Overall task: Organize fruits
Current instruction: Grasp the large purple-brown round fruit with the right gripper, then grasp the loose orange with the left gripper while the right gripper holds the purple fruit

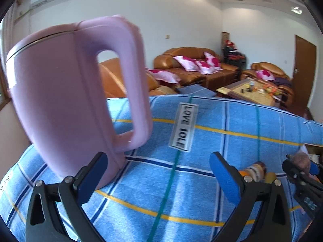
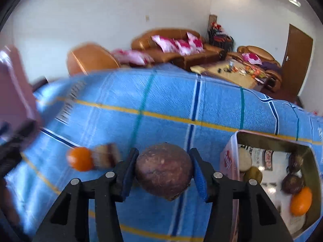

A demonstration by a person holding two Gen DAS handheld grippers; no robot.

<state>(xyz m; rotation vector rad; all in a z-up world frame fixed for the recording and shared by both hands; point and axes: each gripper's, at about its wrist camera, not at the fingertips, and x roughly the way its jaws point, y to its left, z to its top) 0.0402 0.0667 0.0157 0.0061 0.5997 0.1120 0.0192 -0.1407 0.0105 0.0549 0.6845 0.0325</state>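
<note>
Right gripper [image 2: 164, 171] clamps the brown round fruit [image 2: 164, 172] between its pads.

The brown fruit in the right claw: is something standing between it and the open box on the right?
Nothing visible does. The brown fruit sits clamped in the right claw, and only bare blue cloth lies before the box.

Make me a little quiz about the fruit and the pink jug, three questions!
1. True or false: the right gripper is squeezing a brown round fruit.
2. Which is between the left gripper's pads: A) the pink jug, B) nothing, C) an orange?
3. Fill in: the orange fruit on the blue cloth lies beside a ____ cupcake.

Key: 1 true; 2 B; 3 striped.
</note>
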